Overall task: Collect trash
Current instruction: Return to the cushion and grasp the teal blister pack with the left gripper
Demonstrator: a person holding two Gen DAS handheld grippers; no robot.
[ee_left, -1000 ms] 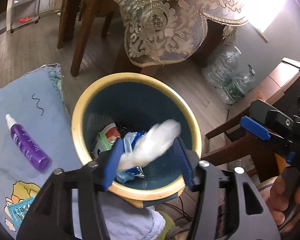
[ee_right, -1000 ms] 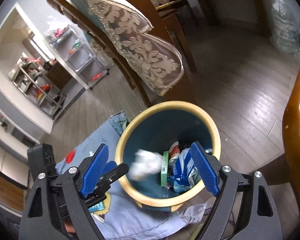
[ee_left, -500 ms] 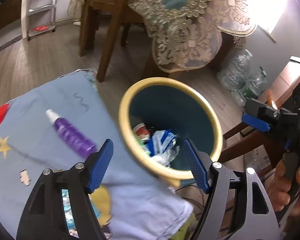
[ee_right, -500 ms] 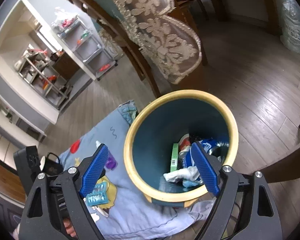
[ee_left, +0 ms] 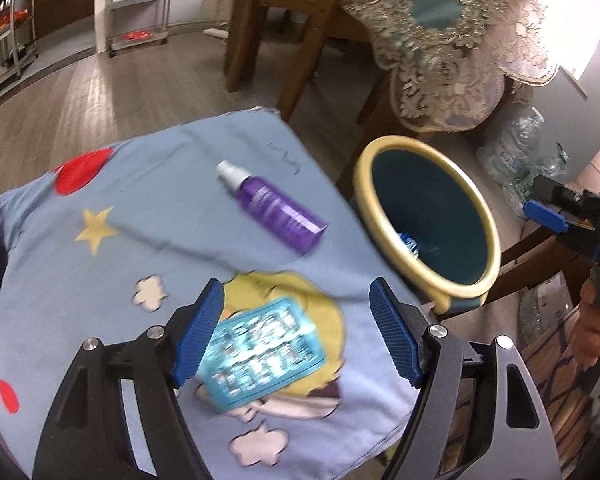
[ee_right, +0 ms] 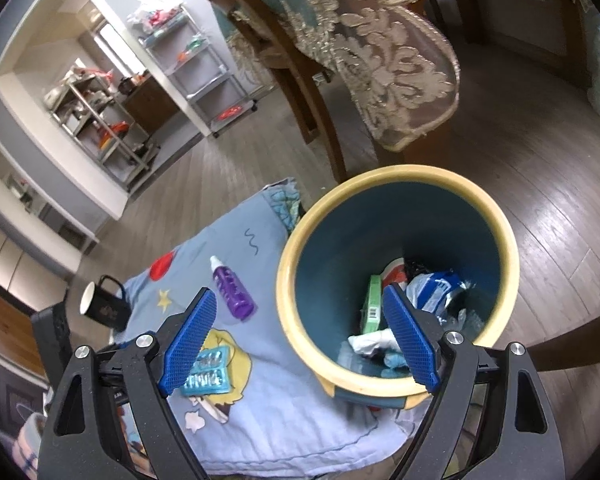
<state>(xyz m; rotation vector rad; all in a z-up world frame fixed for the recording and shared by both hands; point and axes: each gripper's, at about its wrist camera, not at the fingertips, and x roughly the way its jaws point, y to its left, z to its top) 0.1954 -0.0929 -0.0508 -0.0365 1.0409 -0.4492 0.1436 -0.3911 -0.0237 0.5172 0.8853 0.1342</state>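
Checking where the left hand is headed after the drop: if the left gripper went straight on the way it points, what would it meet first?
Probably the teal blister pack, lying on the blue cloth between the open pads of the left gripper; depth is uncertain.

Matt black plastic on the frame of the left gripper (ee_left: pixel 296 334), with ribbed blue rubbery pads (ee_left: pixel 198 336) and small bright metal screws; same make-up on the right gripper (ee_right: pixel 296 342). Soft, slightly rumpled light-blue cloth (ee_left: pixel 100 264), printed with flat cartoon shapes. Glossy translucent purple plastic on the spray bottle (ee_left: pixel 274 208), white plastic at its cap. Shiny foil and clear plastic on the turquoise blister pack (ee_left: pixel 260 354). Smooth, satin-finished bin (ee_right: pixel 496 216), cream at the rim and matt teal inside. Crumpled white paper (ee_right: pixel 370 342) and crinkly glossy wrappers (ee_right: pixel 436 288) within. Grey wood-grain floor (ee_right: pixel 540 184) with a soft sheen. Heavy lace tablecloth (ee_left: pixel 452 52), rough-textured.
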